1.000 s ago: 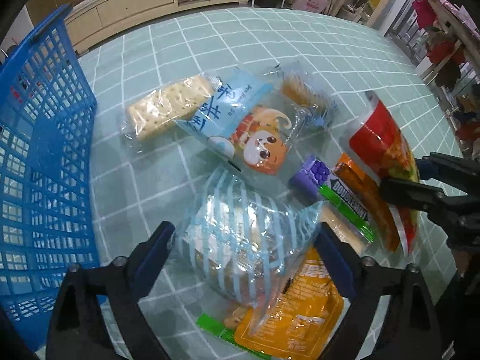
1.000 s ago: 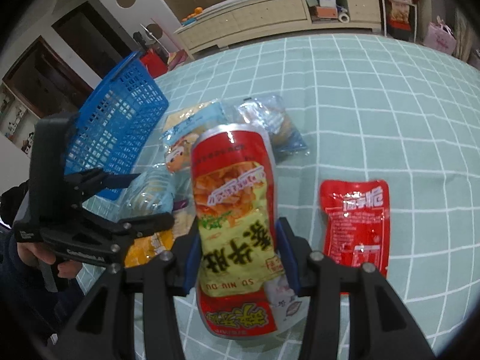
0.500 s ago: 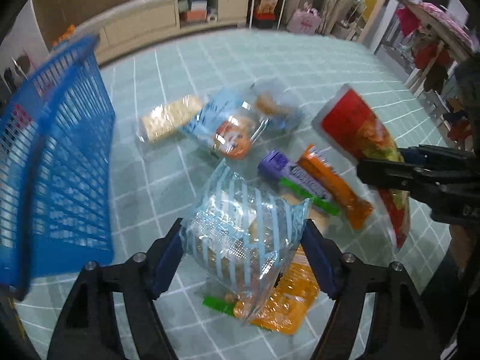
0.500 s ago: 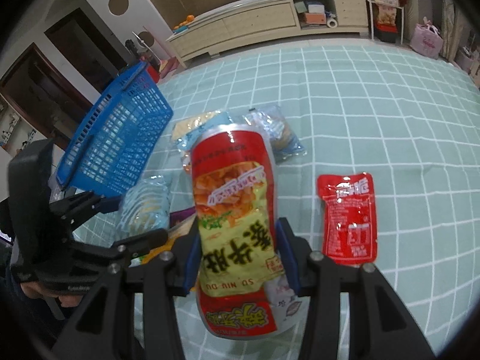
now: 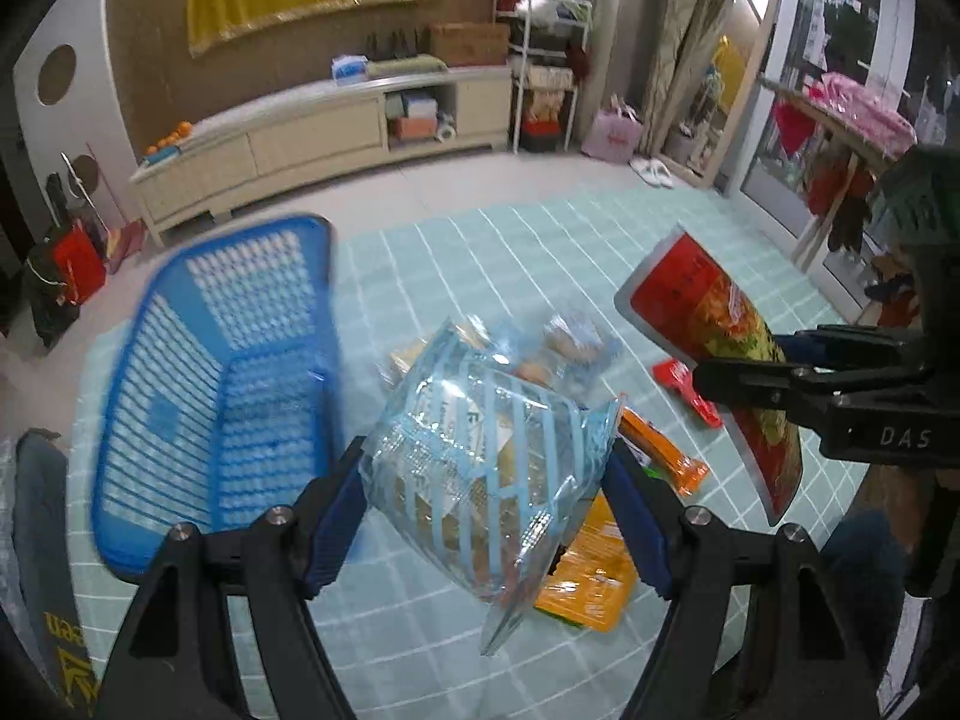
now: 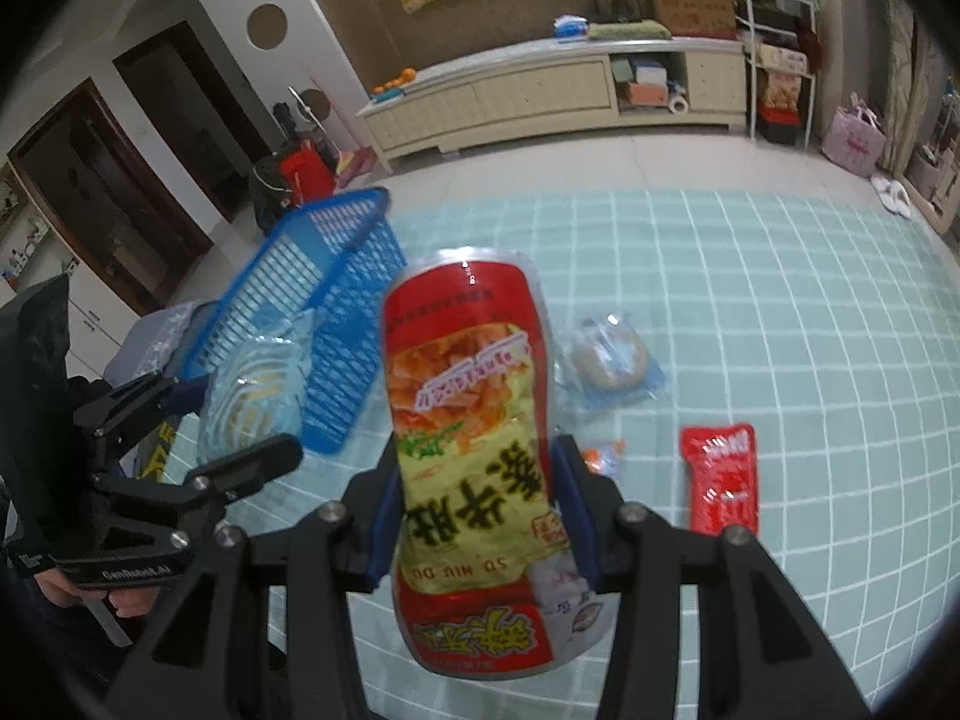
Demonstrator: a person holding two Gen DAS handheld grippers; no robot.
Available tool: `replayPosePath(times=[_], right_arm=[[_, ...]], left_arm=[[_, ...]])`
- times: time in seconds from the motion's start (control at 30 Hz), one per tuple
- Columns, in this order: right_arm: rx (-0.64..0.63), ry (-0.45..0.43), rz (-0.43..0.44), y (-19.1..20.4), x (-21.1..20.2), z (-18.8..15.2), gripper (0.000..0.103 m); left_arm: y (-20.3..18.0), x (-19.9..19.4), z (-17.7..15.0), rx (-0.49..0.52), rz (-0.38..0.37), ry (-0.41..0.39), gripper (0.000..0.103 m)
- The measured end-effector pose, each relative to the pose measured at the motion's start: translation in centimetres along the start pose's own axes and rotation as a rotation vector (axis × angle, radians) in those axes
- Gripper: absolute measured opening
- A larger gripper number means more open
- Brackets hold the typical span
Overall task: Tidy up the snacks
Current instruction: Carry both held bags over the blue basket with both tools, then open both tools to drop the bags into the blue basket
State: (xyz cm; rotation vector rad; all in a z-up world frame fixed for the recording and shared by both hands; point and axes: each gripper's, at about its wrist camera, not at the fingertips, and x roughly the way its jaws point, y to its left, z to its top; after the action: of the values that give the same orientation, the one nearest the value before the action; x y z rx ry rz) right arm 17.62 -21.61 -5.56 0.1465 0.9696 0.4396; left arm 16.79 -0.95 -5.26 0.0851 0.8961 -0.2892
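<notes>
Left gripper: jaws clamped on blue-striped clear packet, held aloft just right of blue basket.
Right gripper: jaws clamped on red-yellow snack bag, raised right of the basket.
Tablecloth: remaining snacks lay right of the basket.

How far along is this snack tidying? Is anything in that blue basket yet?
Nothing looks put away: the blue basket shows no snacks inside. In hand, the left gripper holds a blue-striped clear bag, and the right gripper holds a red and yellow snack bag, both lifted. Left on the table: an orange packet, a red sachet, a wrapped bun and more.
</notes>
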Motion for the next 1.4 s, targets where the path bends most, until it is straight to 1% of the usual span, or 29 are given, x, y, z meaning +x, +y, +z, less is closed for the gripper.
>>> replayPosePath(times=[0.1, 0.23, 0.33, 0.5, 0.7, 0.93, 1.03, 1.13, 1.27, 1.4], right_arm=[[-0.009, -0.008, 0.013, 1.7, 0.4, 1.2, 0.051], [-0.015, -0.01, 0.031, 4.4, 1.8, 3.4, 0.051], [-0.041, -0.001, 0.031, 6.6, 3.1, 4.8, 0.051], [-0.068, 0.02, 0.048, 9.4, 5.4, 7.1, 0.051], [-0.095, 0.059, 0.037, 12.0, 8.5, 8.8, 0.051], [-0.052, 0.122, 0.043, 13.7, 12.2, 10.1, 0.051], [-0.049, 0.145, 0.036, 14.2, 13.6, 10.8, 0.051], [-0.051, 0.166, 0.025, 14.6, 14.7, 10.9, 0.052], [-0.076, 0.155, 0.017, 15.0, 15.4, 11.2, 0.052], [-0.118, 0.141, -0.018, 15.7, 16.0, 11.9, 0.053]], left_arm=[[1.6, -1.2, 0.8, 0.004, 0.038, -0.028, 0.074], [5.3, -2.4, 1.6, -0.008, 0.094, -0.047, 0.074], [7.5, -2.6, 2.7, -0.021, 0.134, -0.05, 0.074], [10.8, -3.1, 3.2, -0.038, 0.169, -0.049, 0.074], [14.9, -1.9, 3.2, -0.078, 0.178, -0.022, 0.074], [18.0, -0.5, 2.5, -0.133, 0.157, -0.003, 0.074], [18.5, 0.2, 2.5, -0.119, 0.136, 0.005, 0.074], [18.4, 0.9, 2.8, -0.106, 0.14, 0.019, 0.075], [18.5, 1.8, 3.1, -0.088, 0.106, 0.028, 0.076], [18.8, 2.3, 3.2, -0.071, 0.124, 0.024, 0.077]])
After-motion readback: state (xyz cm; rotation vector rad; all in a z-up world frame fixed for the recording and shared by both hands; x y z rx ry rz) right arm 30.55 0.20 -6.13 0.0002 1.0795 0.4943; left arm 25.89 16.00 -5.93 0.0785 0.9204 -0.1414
